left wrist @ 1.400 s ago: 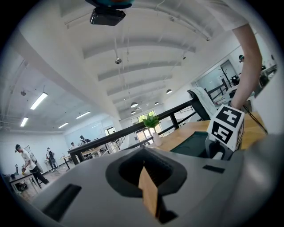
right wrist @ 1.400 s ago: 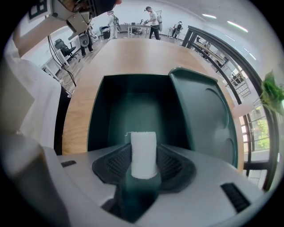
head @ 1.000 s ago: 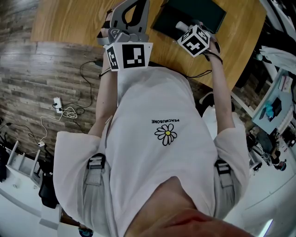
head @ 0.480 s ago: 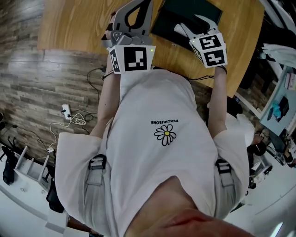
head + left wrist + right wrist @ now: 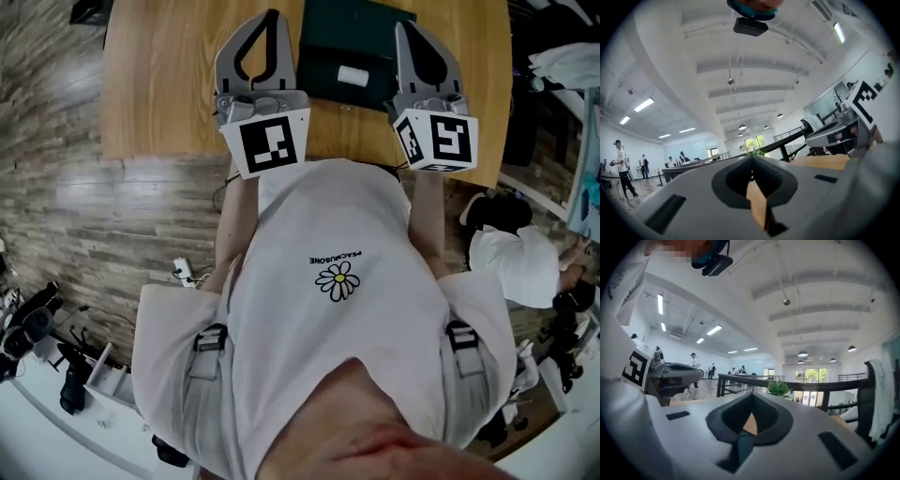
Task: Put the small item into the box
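Already, small item [image 5: 354,75] in box [image 5: 323,42] — wooden table [image 5: 159,84]

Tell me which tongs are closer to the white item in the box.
The right tongs, at the right edge of the box, near the white item; the left tongs are farther, over the table.

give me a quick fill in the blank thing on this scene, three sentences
The small item in the dark green box is ____ in colour.
The box stands on a ____ table.
The left gripper and the right gripper both have their jaws ____, with nothing between them.
Missing words: white; wooden; shut.
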`<state>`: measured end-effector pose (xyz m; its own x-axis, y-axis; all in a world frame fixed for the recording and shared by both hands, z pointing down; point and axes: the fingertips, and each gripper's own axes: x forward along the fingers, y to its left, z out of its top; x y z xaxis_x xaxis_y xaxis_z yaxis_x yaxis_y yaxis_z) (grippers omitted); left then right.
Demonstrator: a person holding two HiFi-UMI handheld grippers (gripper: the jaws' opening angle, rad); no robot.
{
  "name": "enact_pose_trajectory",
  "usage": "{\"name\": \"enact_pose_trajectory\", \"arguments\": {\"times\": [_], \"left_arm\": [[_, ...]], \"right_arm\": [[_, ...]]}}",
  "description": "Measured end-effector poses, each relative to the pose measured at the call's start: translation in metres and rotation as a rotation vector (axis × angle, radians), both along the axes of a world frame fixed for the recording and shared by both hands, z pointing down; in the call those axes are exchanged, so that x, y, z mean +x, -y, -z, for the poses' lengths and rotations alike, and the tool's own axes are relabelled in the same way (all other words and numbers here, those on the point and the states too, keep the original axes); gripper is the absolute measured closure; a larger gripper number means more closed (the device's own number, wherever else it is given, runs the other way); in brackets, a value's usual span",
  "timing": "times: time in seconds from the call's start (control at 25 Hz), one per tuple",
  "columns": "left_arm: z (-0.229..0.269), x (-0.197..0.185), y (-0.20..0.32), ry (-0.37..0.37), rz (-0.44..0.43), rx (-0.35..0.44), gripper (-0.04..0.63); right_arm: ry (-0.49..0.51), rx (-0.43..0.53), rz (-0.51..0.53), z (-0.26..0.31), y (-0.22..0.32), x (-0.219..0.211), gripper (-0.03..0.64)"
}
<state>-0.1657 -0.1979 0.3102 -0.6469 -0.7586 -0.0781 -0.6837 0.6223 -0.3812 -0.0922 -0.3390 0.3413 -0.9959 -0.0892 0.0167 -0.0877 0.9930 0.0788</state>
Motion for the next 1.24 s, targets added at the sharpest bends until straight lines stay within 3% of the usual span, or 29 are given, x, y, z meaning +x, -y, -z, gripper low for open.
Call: {"name": "enact_pose_trajectory", "arguments": {"times": [0.08, 0.24, 0.4, 0.56, 1.24], "left_arm": [[0.01, 0.005, 0.008, 0.009, -0.019, 0.023, 0.578], [0.016, 0.012, 0.019, -0.148, -0.052, 0.216, 0.578], [0.009, 0.016, 0.023, -0.227, -0.088, 0.264, 0.58], [0.01, 0.018, 0.026, -0.258, -0.104, 0.302, 0.58], [0.006, 0.021, 0.027, -0.227, -0.131, 0.27, 0.578]], "right_arm": [[0.027, -0.003, -0.071, 0.002, 0.006, 0.012, 0.611], [0.044, -0.045, -0.152, -0.008, 0.01, 0.035, 0.611], [0.061, -0.045, -0.176, -0.008, 0.011, 0.046, 0.612], [0.075, -0.024, -0.186, 0.0, 0.014, 0.05, 0.612], [0.022, 0.037, -0.197, -0.007, 0.012, 0.042, 0.612]]}}
